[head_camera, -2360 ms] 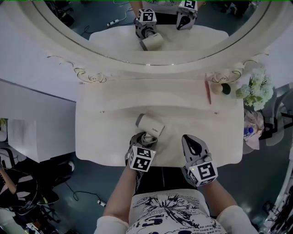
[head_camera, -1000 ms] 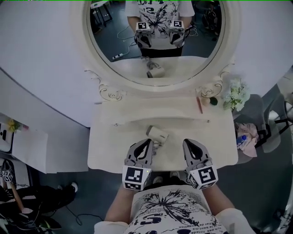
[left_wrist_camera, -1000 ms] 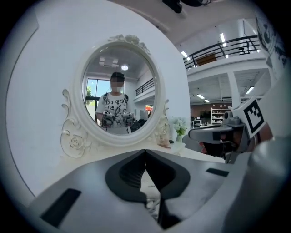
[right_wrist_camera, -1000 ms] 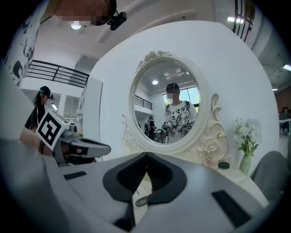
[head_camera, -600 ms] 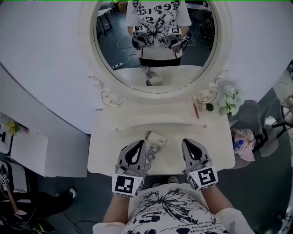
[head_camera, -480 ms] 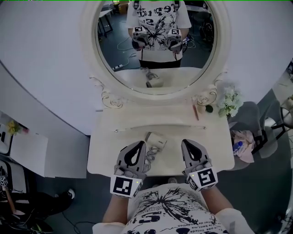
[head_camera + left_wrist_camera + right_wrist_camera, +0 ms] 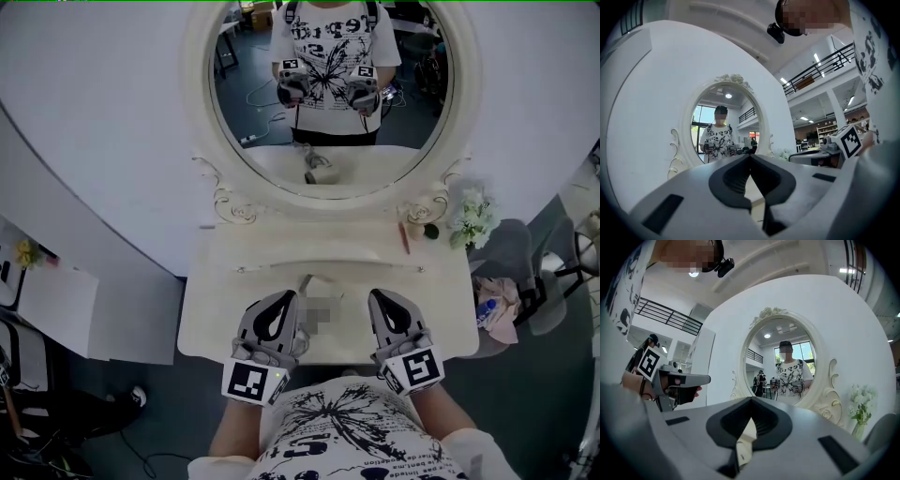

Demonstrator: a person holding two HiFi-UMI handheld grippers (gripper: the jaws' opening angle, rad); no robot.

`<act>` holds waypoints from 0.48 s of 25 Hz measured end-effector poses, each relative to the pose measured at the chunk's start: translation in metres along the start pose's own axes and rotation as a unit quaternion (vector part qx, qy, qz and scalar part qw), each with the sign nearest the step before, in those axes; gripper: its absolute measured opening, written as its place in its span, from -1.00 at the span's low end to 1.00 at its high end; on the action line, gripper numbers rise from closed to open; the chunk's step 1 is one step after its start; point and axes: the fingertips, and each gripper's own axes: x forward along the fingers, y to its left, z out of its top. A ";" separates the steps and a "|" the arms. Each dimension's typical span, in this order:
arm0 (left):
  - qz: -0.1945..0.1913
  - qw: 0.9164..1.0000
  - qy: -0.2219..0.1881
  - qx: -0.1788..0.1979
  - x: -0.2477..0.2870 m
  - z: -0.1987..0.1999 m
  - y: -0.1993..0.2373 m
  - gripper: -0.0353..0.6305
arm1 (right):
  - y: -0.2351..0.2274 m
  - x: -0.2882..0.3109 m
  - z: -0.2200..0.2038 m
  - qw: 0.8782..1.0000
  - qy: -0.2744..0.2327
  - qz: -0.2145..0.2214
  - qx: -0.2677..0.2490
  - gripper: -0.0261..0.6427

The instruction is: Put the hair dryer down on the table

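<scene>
Both grippers sit low at the near edge of the table with nothing in them. My left gripper (image 7: 283,298) has its jaws pressed fully together, the dark pads meeting in a single seam in its own view, with nothing between them. My right gripper (image 7: 382,296) is the same, tips closed on each other and empty. The two are side by side and apart, both pointing away from me.

Just ahead of the tips, in the gap between the two grippers and a little nearer the left one, the cream-white plastic hair dryer (image 7: 322,285) lies on its side on the cream-white dressing table (image 7: 217,319). Neither gripper holds it. I can't make out its near end, so I can't tell whether it touches the left tips.

Farther ahead, beyond the right jaws and off to their right, a thin pink stick (image 7: 405,237) lies on the back ledge beside a small dark green round object (image 7: 431,231). Right of those is a bunch of white artificial flowers (image 7: 472,219).

Straight ahead and above stands the big oval mirror with its carved white frame (image 7: 330,103). It reflects the person in a printed white T-shirt, both grippers and the hair dryer.
</scene>
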 end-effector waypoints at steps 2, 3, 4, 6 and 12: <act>-0.001 1.000 0.001 0.001 0.000 0.000 -0.001 -0.83 | -0.001 0.001 0.000 1.000 0.000 0.000 -0.002 -0.87; -0.001 1.000 0.001 0.001 -0.001 -0.001 -0.002 -0.83 | -0.002 0.001 0.000 1.000 -0.001 0.000 0.000 -0.87; -0.001 1.000 0.001 0.002 -0.001 -0.001 -0.002 -0.83 | -0.002 0.001 -0.001 1.000 -0.003 0.000 0.002 -0.87; 0.000 1.000 0.002 0.003 -0.001 -0.003 -0.002 -0.83 | -0.003 0.002 -0.003 1.000 -0.004 0.000 0.003 -0.87; 0.007 1.000 0.007 0.000 0.001 -0.005 0.000 -0.83 | -0.003 0.003 0.000 1.000 0.005 0.004 -0.001 -0.87</act>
